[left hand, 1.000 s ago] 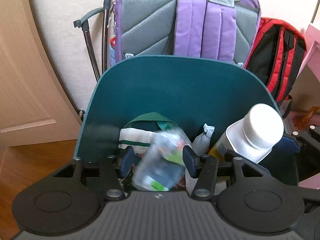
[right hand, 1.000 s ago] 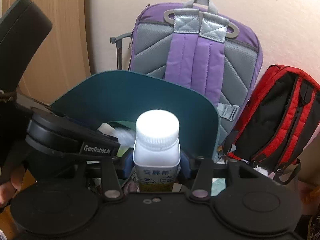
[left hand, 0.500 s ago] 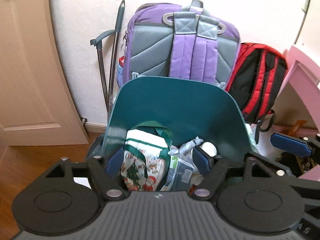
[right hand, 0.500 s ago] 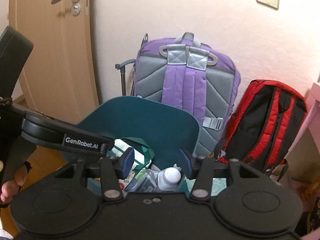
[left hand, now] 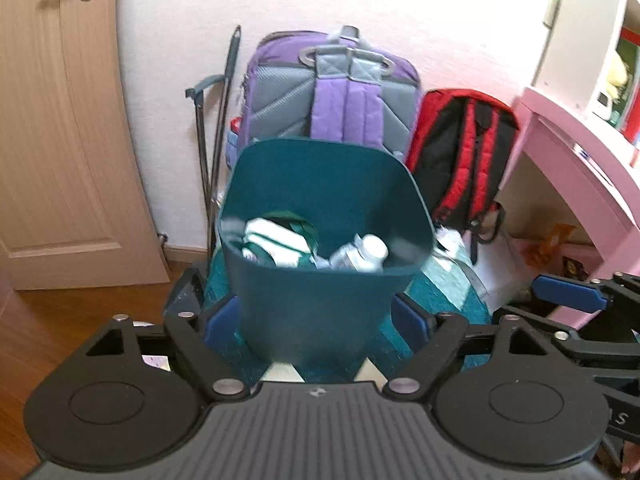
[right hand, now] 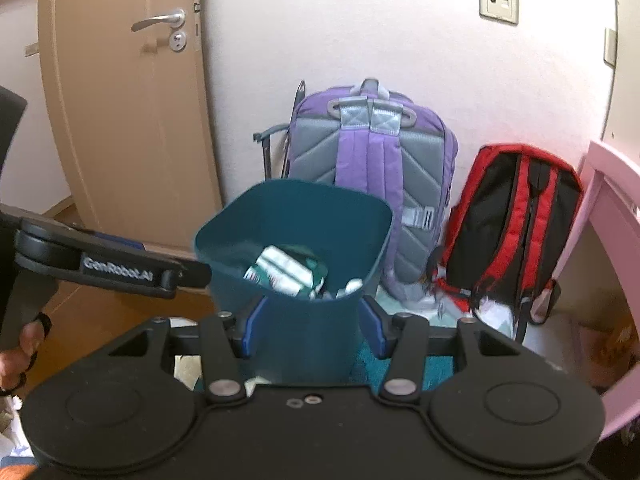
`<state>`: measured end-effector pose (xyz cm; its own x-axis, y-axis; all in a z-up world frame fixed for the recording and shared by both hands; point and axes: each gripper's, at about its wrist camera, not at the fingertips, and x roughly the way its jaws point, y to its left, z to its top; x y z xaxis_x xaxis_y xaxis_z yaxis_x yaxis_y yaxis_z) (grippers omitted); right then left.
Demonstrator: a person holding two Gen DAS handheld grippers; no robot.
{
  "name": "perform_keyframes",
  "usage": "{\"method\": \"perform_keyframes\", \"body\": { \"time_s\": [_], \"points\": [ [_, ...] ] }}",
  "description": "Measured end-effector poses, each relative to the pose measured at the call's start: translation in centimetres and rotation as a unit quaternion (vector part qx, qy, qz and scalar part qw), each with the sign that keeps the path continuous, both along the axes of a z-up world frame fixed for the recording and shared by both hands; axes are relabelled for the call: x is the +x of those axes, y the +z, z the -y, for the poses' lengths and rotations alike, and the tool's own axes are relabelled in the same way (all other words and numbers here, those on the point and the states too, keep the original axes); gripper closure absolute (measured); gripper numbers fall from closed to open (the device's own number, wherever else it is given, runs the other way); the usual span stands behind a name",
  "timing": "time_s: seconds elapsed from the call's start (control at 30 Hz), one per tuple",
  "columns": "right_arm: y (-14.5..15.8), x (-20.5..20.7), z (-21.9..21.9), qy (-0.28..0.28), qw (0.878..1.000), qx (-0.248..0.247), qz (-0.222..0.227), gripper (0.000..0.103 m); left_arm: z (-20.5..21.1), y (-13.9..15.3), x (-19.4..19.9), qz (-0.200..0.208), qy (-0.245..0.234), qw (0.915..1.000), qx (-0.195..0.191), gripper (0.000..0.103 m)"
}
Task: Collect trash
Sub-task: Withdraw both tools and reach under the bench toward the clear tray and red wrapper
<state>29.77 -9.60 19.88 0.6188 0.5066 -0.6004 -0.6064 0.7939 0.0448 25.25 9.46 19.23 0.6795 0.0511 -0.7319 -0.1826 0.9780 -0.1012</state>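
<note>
- White wall closed off the back of the room, with a wooden door on its left and a pink desk on its right.
- A purple backpack and a red backpack leaned against that wall, straps facing out, side by side.
- A teal bin stood on the floor just in front of the purple backpack, partly on a teal-and-white mat.
- Inside the bin lay the collected trash: a white and green bag on the left and a white plastic bottle on the right, the two touching; further scraps between them were too blurred to name.
- The left gripper hung above and short of the bin with its jaws opening and nothing between the blue pads.
- The right gripper was also spread wide and held nothing; the bin only appeared framed between its fingers.
- In the right wrist view, a person's hand gripped the handle of the left tool at the left edge.
</note>
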Motion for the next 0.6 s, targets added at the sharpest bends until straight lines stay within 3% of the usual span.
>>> {"method": "perform_keyframes", "body": {
  "time_s": [0.13,0.33,0.43,0.6],
  "points": [
    [-1.7,-2.1,1.4,-0.001,1.000,-0.006,-0.012,0.052,0.8,-1.8,-2.9,0.000,-0.016,0.9998,-0.009,0.018],
    [-5.8,-3.9,3.3,0.001,0.999,-0.011,-0.050,0.052,1.1,-6.2,-5.7,-0.002,-0.024,0.9995,-0.022,0.004],
    [-8.9,-4.1,4.0,-0.003,0.997,-0.006,-0.082,0.052,0.6,-9.6,-6.2,-0.006,-0.026,0.9989,-0.039,0.004],
    [-16.6,-3.9,4.5,-0.016,0.990,-0.018,-0.138,0.052,-0.9,-16.7,-5.5,-0.039,-0.011,0.9983,-0.043,0.004]
  ]
}}
